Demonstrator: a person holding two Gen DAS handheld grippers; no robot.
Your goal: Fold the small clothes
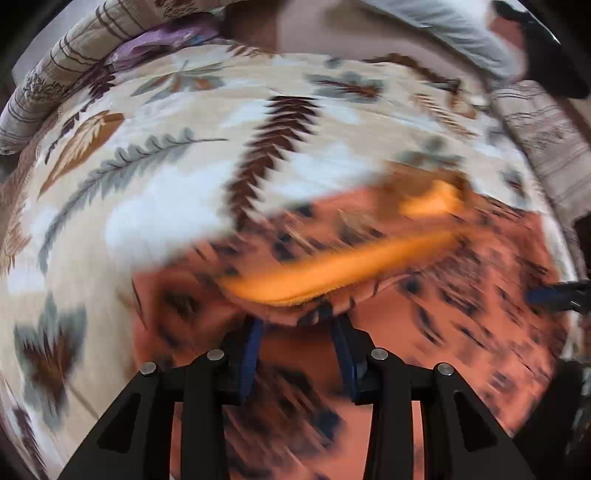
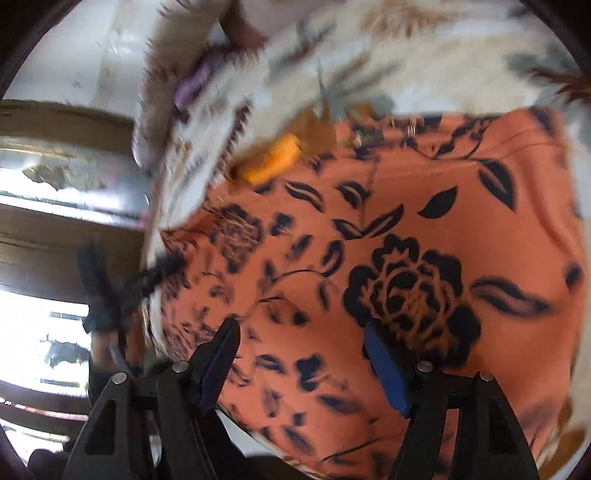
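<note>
Lying flat across the leaf-print bedspread (image 1: 155, 206), the orange floral garment (image 2: 424, 229) is the landmark for everything you see here. Off its left edge in your right wrist view, the bed drops away to a bright, blurred strip of room, and a dark gripper-like shape (image 2: 110, 291) hangs beside the cloth there, too smeared to read. Your right gripper (image 2: 301, 363) hovers above the near part of the garment with its blue pads (image 2: 386, 373) spread wide, one near the garment's left edge and one beside the large black rose (image 2: 410, 291); nothing is between them but the flat cloth beneath. At the far left corner of the garment a plain orange strip (image 2: 273, 162) of lining shows. In your left wrist view the same garment (image 1: 461, 295) fills the lower right, heavily blurred, with a curved orange band (image 1: 332, 269) of turned-over edge across it. Your left gripper (image 1: 297, 325) sits just before that band, jaws parted moderately, and a folded lip of the garment lies at their tips; whether the pads touch it, you cannot tell through the blur. Beyond the garment the bedspread runs to a striped pillow (image 1: 66, 70) and a person's pale sleeve (image 1: 443, 29).
</note>
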